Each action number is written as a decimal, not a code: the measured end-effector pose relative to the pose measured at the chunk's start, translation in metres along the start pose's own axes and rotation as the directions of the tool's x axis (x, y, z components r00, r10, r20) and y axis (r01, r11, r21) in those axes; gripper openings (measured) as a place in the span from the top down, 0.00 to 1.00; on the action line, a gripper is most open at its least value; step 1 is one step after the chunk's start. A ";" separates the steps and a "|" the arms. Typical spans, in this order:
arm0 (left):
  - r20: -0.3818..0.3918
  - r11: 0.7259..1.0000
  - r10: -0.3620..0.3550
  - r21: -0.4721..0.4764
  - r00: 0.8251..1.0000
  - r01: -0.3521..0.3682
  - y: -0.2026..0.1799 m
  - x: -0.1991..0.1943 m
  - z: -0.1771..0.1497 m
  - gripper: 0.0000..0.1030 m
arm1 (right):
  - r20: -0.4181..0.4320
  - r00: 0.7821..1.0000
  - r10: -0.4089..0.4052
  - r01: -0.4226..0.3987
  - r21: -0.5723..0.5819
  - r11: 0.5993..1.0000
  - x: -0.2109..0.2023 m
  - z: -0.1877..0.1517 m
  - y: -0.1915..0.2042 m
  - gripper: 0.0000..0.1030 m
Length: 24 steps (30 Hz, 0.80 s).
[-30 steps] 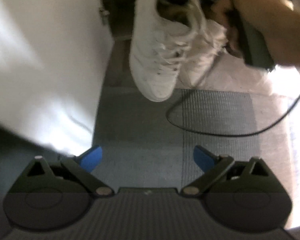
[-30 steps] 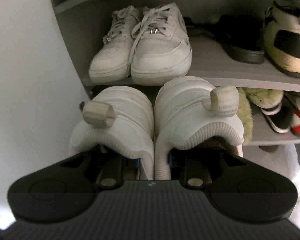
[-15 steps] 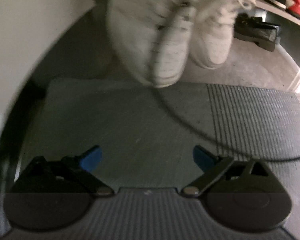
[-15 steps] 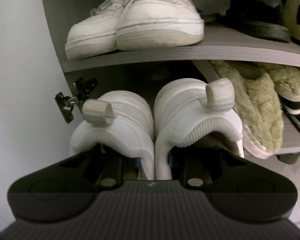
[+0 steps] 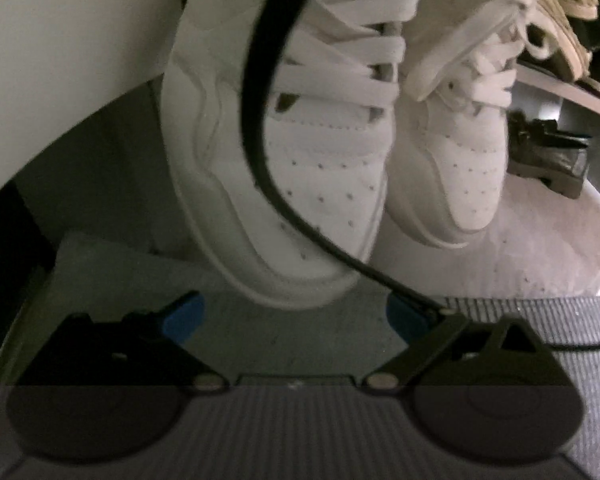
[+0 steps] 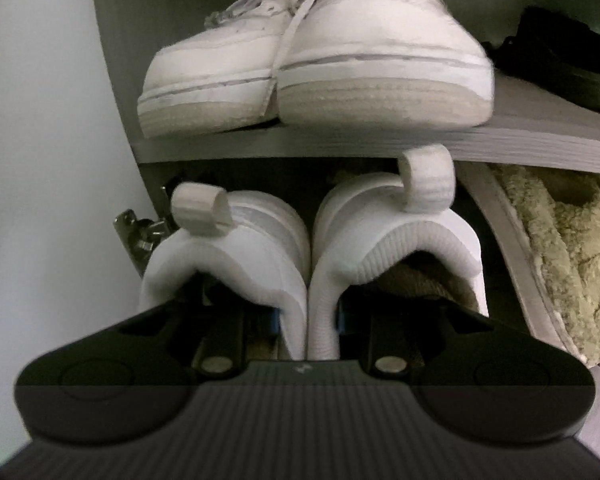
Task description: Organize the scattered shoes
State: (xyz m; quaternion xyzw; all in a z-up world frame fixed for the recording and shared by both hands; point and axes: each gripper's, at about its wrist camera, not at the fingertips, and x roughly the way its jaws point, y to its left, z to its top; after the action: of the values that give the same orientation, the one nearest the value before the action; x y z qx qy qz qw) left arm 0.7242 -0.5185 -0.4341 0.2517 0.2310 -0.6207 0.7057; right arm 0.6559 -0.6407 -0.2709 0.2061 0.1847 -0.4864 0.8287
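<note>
My right gripper [image 6: 308, 316] is shut on a pair of white sneakers [image 6: 396, 240], pinching their two inner heel collars together. The heels and pull loops face the camera, in front of the dark opening under a grey shelf [image 6: 500, 140]. In the left wrist view the same sneakers [image 5: 312, 184] show toe-first with their laces, tilted down over the edge of a grey mat [image 5: 280, 332]. Whether the toes touch the floor I cannot tell. My left gripper [image 5: 296, 316] is open and low over the mat, just short of the nearer toe, holding nothing.
A worn white pair [image 6: 340, 60] and a black shoe [image 6: 560, 68] stand on the shelf above. Fuzzy slippers [image 6: 560, 248] lie to the right below. A black cable [image 5: 256, 120] crosses the nearer sneaker. A dark shoe [image 5: 552, 160] sits on the floor, and a white wall [image 5: 60, 40] stands at left.
The right gripper has lowered the held sneakers from the upper shelf's level to the opening below it. The left gripper has dropped low and closed in on their toes.
</note>
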 end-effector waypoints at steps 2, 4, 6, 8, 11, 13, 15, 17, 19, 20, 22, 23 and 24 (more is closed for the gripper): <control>0.001 1.000 0.001 0.015 1.000 -0.001 -0.001 0.003 0.000 0.04 | -0.002 1.000 -0.009 0.009 -0.016 1.000 0.004 0.000 0.005 0.72; 0.004 1.000 -0.015 0.012 1.000 0.015 -0.002 -0.002 0.002 0.04 | -0.005 1.000 -0.026 0.026 -0.020 0.999 0.010 0.000 0.011 0.72; 0.015 0.999 -0.042 0.011 0.999 0.042 -0.005 -0.008 0.002 0.04 | 0.001 0.999 -0.039 0.039 -0.016 0.999 0.015 0.001 0.014 0.71; 0.005 0.998 -0.059 0.017 0.998 0.059 -0.007 -0.018 -0.005 0.04 | 0.008 0.999 -0.048 0.048 -0.014 0.999 0.020 0.003 0.016 0.71; -0.021 0.996 -0.086 0.020 0.996 0.087 -0.006 -0.028 -0.017 0.03 | 0.038 0.997 -0.068 0.069 -0.034 0.997 0.028 0.005 0.018 0.71; -0.030 0.995 -0.096 0.024 0.995 0.097 -0.004 -0.036 -0.022 0.03 | 0.055 0.995 -0.079 0.082 -0.054 0.995 0.036 0.005 0.020 0.70; -0.044 0.996 -0.082 0.043 0.996 0.084 -0.001 -0.039 -0.027 0.03 | 0.090 0.991 -0.095 0.106 -0.127 0.986 0.042 -0.004 0.030 0.69; -0.048 0.996 -0.068 0.051 0.997 0.070 0.003 -0.032 -0.029 0.03 | 0.114 0.989 -0.099 0.116 -0.151 0.982 0.045 -0.008 0.033 0.69; -0.049 0.998 -0.038 0.049 0.998 0.041 0.006 -0.023 -0.025 0.03 | 0.124 0.987 -0.103 0.120 -0.139 0.983 0.048 -0.009 0.032 0.69; -0.051 0.999 -0.023 0.047 0.998 0.025 0.007 -0.018 -0.023 0.03 | 0.126 0.987 -0.104 0.121 -0.130 0.984 0.049 -0.008 0.032 0.69; -0.054 0.999 -0.009 0.034 0.998 0.011 0.010 -0.009 -0.015 0.03 | 0.121 0.987 -0.104 0.117 -0.105 0.988 0.053 -0.006 0.031 0.69; -0.053 1.000 -0.008 0.030 0.999 0.009 0.011 -0.004 -0.011 0.03 | 0.119 0.987 -0.104 0.116 -0.102 0.988 0.054 -0.005 0.030 0.69; -0.046 0.999 -0.008 0.032 0.999 0.009 0.008 -0.001 -0.008 0.03 | 0.118 0.988 -0.105 0.117 -0.101 0.988 0.058 -0.004 0.030 0.69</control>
State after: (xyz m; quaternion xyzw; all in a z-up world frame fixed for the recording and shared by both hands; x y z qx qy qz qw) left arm 0.7323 -0.5123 -0.4389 0.2760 0.2383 -0.6213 0.6936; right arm 0.7080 -0.6678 -0.2983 0.1232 0.1750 -0.5319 0.8193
